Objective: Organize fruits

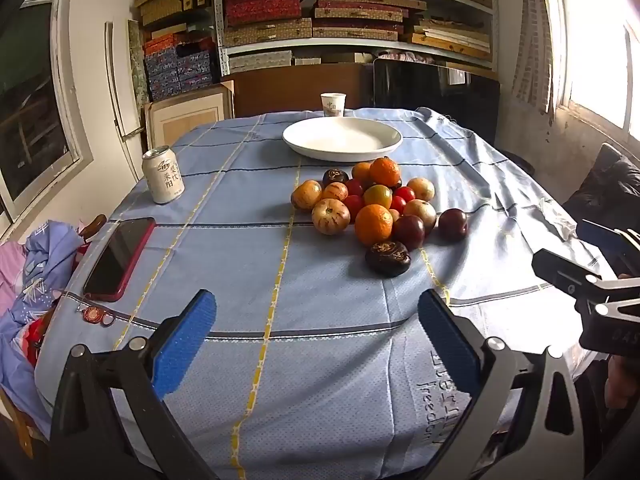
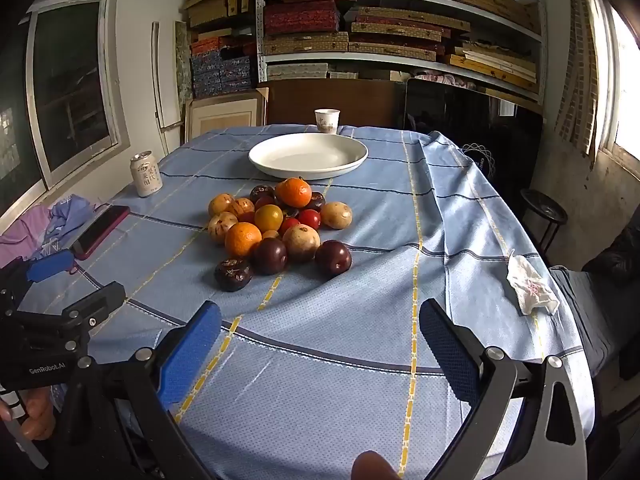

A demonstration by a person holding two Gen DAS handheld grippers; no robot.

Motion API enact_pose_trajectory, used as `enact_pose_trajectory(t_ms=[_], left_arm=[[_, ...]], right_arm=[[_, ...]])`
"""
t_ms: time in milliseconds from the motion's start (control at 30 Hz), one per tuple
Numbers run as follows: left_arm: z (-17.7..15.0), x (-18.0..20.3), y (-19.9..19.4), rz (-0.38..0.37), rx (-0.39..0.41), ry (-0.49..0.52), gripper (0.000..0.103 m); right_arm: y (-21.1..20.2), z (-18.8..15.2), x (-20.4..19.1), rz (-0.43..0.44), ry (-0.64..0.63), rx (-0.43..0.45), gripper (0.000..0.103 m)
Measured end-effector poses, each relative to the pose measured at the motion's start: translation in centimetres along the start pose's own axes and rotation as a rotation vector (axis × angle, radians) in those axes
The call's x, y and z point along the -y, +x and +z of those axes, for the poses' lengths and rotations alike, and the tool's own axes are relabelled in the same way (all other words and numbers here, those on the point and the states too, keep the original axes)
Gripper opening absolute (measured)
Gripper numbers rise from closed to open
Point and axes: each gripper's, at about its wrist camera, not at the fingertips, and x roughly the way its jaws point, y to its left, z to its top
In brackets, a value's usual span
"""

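The fruits (image 1: 376,208) lie heaped in a loose pile on the blue checked cloth (image 1: 248,272) that covers the bench, a little right of its middle in the left wrist view. The pile holds oranges (image 1: 374,224), small red tomatoes (image 1: 404,194), pale striped round fruits (image 1: 330,216) and dark purple ones (image 1: 452,224). One dark, wrinkled fruit (image 1: 387,258) sits at the near edge of the heap, touching it or just beside it. An orange (image 2: 294,192) sits on top at the far side.

Just beyond the pile stands a white plate (image 1: 304,144), with nothing on it. A paper cup (image 1: 333,104) stands behind the plate at the far edge of the bench. To the left, well apart from the fruits, stand a white can (image 1: 163,176) and, nearer, a phone (image 1: 118,258) in a red case. A crumpled tissue (image 2: 530,286) lies near the right edge.

The left claw (image 1: 316,340) hangs over the near part of the cloth, its blue pads wide apart with nothing between them. The right claw (image 2: 320,344) is likewise spread wide and holds nothing, short of the pile. Shelves (image 1: 360,8) stacked with boxes fill the back wall.
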Motion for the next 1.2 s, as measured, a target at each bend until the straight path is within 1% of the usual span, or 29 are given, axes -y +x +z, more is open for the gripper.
enact_pose_trajectory(t_ms=[233, 1200], left_arm=[[-0.02, 0.03, -0.07, 0.002, 0.009, 0.005, 0.099], [-0.14, -0.23, 0.4, 0.009, 0.002, 0.008, 0.099]], right_arm=[[0.01, 0.0, 0.07, 0.007, 0.006, 0.0, 0.1], [0.0, -0.01, 0.0, 0.007, 0.009, -0.001, 0.1]])
